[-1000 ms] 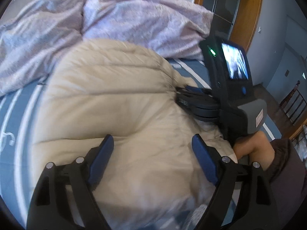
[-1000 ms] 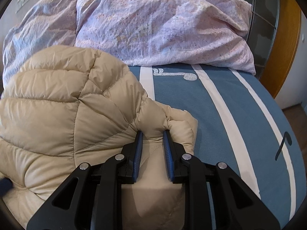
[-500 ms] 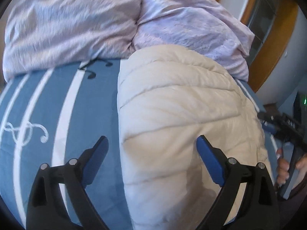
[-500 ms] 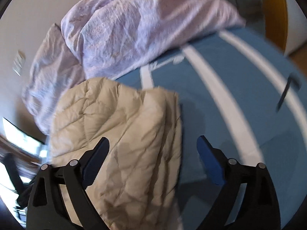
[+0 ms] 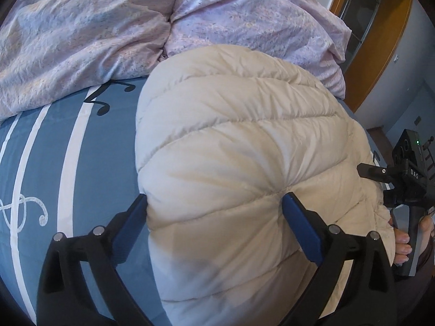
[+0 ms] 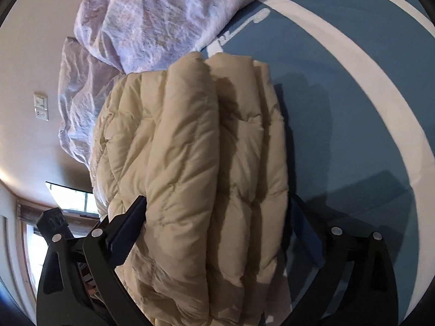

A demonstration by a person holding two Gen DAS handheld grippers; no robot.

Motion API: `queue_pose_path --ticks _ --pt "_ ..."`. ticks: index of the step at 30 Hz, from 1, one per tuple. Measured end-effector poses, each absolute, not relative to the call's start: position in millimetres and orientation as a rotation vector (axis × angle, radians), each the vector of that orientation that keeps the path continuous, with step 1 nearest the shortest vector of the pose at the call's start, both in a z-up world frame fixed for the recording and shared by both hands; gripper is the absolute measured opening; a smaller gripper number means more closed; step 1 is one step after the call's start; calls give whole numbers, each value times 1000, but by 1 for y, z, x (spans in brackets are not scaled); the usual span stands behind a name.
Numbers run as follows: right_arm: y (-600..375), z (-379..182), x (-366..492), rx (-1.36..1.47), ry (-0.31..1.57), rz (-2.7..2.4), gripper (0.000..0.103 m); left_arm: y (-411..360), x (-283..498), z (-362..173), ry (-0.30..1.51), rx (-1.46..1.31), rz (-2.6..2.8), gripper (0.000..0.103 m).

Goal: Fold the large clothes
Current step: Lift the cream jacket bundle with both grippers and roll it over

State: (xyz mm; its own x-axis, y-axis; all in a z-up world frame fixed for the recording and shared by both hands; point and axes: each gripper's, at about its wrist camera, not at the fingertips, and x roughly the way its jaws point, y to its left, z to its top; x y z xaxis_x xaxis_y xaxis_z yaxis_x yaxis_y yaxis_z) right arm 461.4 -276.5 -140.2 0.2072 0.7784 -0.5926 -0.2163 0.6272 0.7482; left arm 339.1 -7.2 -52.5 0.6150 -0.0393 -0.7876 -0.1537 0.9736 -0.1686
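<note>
Both hand-held grippers spread wide, astride folded puffer jacket (image 5: 244, 163), long axis toward duvet (image 5: 108, 27)

We cannot see the near end of the puffer jacket (image 5: 231, 163) in the left wrist view: it runs off the bottom edge between the spread jaws of the left gripper (image 5: 214, 203), whose right pad presses into the padding so its tip is partly sunk from sight. The right gripper (image 5: 405, 179) sits cut at the right edge there, and we cannot tell how its jaws stand from that view. In the right wrist view, the jacket covers most of the blue bedsheet (image 6: 353, 95) below it, and the jacket's lower folds leave the frame. The lilac duvet (image 6: 152, 19) is cropped at the top.
</note>
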Motion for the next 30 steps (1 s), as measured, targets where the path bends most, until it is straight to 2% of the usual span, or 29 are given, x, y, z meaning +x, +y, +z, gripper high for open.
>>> queue_pose_path --ticks 4,7,9,11,12,14,18,30 --pt "-262 -140 460 566 1161 796 100 -4 341 -55 914 -232 55 98" --pt "-254 -142 460 578 1162 826 80 -1 341 -56 917 -236 54 98" --pt "-252 -141 460 598 1144 842 59 3 340 -56 919 -247 49 98" --pt "-252 -138 460 606 1132 849 45 6 339 -56 918 -253 44 98" --pt "-252 -136 460 608 1129 848 39 7 338 -55 918 -255 40 98" --pt "-252 -134 462 607 1126 843 34 9 337 -54 916 -256 34 98" --pt "-254 -137 465 626 1129 845 31 17 337 -49 907 -266 30 98" --pt "-257 -143 467 630 1142 857 32 38 367 -70 971 -396 -87 99"
